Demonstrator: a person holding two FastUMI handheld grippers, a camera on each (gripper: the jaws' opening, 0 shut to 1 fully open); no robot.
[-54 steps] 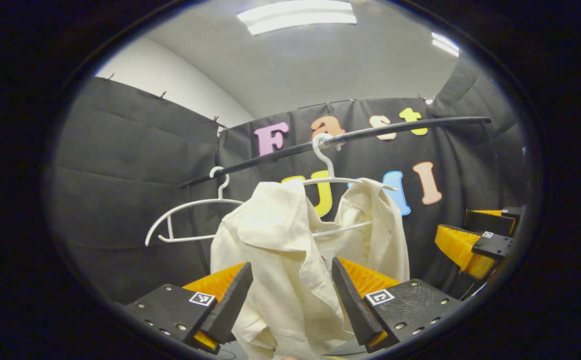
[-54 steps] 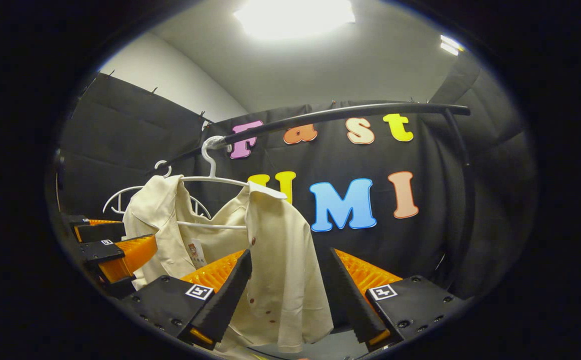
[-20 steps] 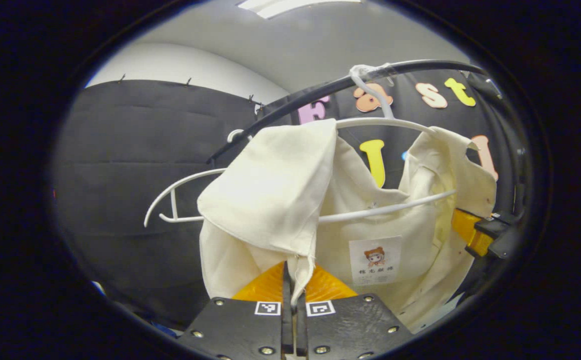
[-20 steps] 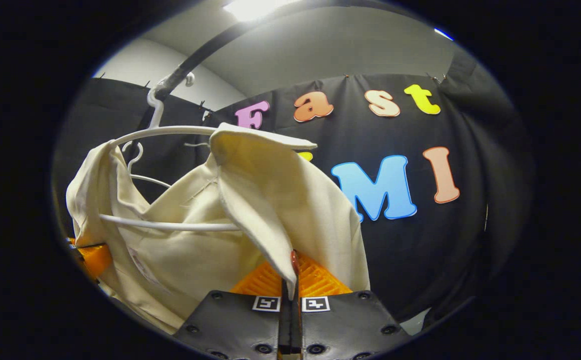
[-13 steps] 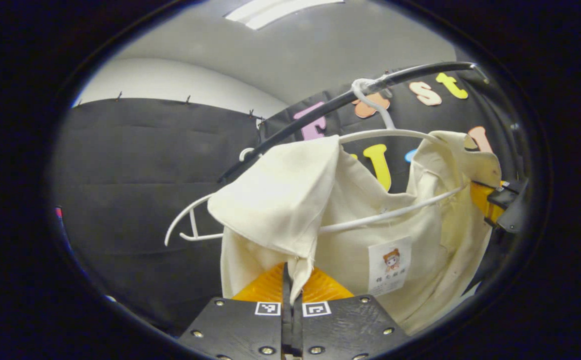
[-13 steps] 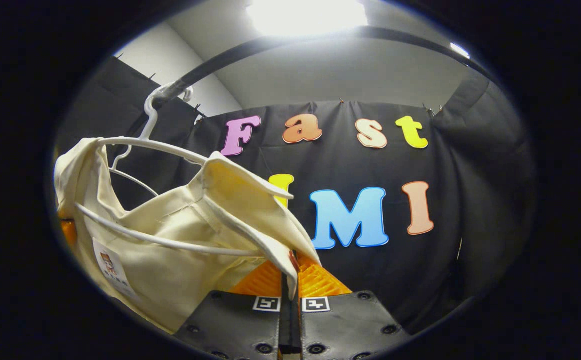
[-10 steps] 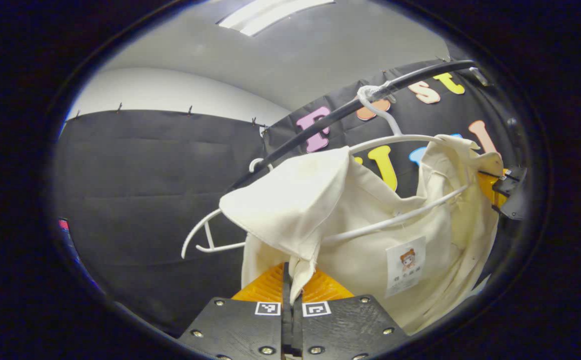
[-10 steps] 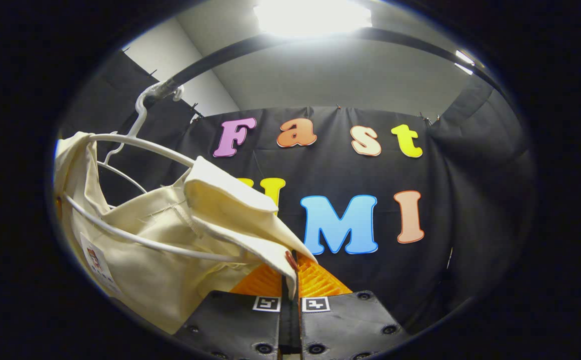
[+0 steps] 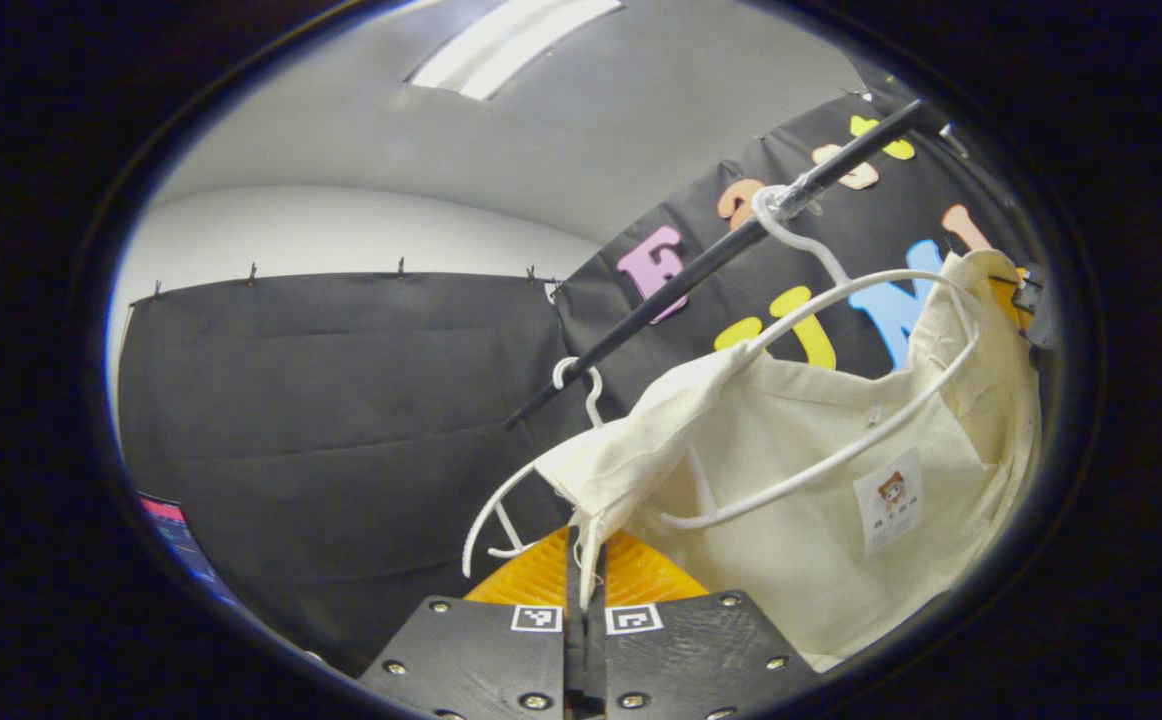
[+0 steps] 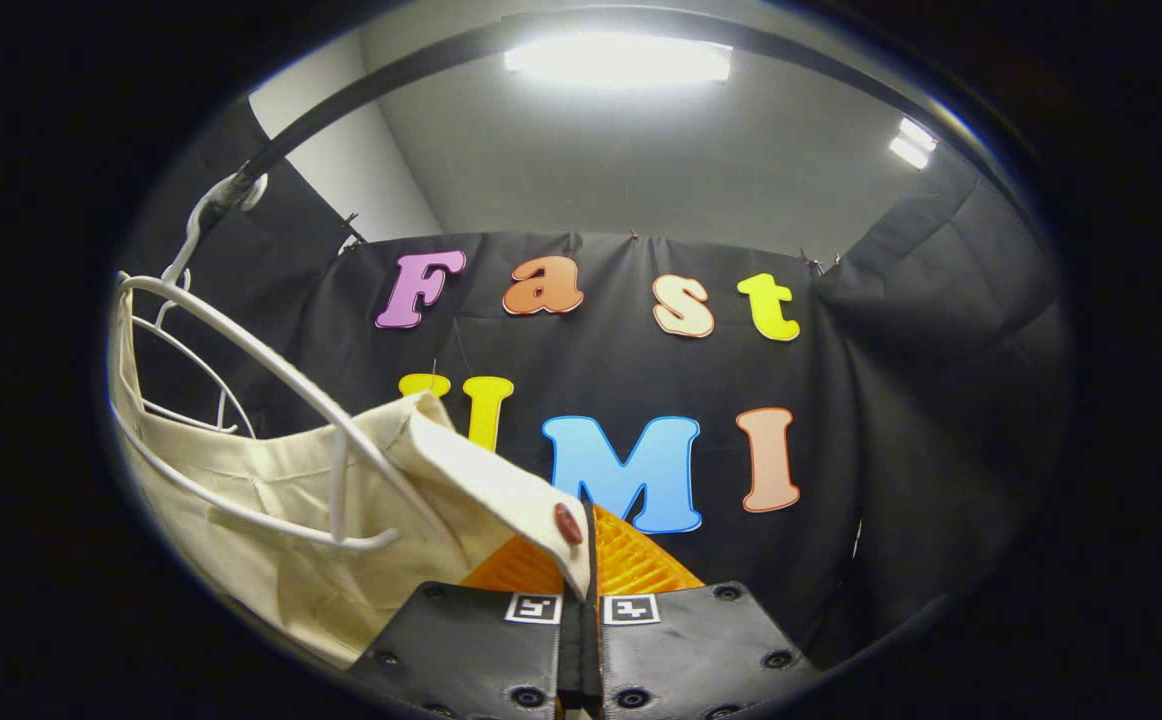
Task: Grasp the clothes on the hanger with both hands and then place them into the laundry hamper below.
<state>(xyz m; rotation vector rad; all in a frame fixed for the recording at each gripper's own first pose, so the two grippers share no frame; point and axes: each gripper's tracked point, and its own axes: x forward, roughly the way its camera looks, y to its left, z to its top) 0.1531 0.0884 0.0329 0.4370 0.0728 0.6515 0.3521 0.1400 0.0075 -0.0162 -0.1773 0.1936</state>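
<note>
A cream shirt (image 9: 821, 450) hangs spread on a white hanger (image 9: 841, 300) hooked over a black rail (image 9: 701, 270). My left gripper (image 9: 586, 575) is shut on a pulled-out front edge of the shirt, drawing the cloth off the hanger's left arm. In the right gripper view the same shirt (image 10: 271, 500) stretches from the hanger (image 10: 271, 380) toward my right gripper (image 10: 581, 570), which is shut on the buttoned front edge beside a brown button (image 10: 568, 523). The right gripper (image 9: 1026, 300) also peeks past the shirt's far side in the left gripper view.
A second, bare white hanger (image 9: 531, 480) hangs on the rail to the left of the shirt, and it appears behind the shirt (image 10: 191, 370) in the right gripper view. Black cloth walls surround the rail; ceiling lights (image 10: 616, 60) glare overhead.
Both grippers, open around the shirt 2.7 s ago, have shut on its front edges. Since then they have pulled apart and outward, stretching the shirt so the hanger's arms show bare.
</note>
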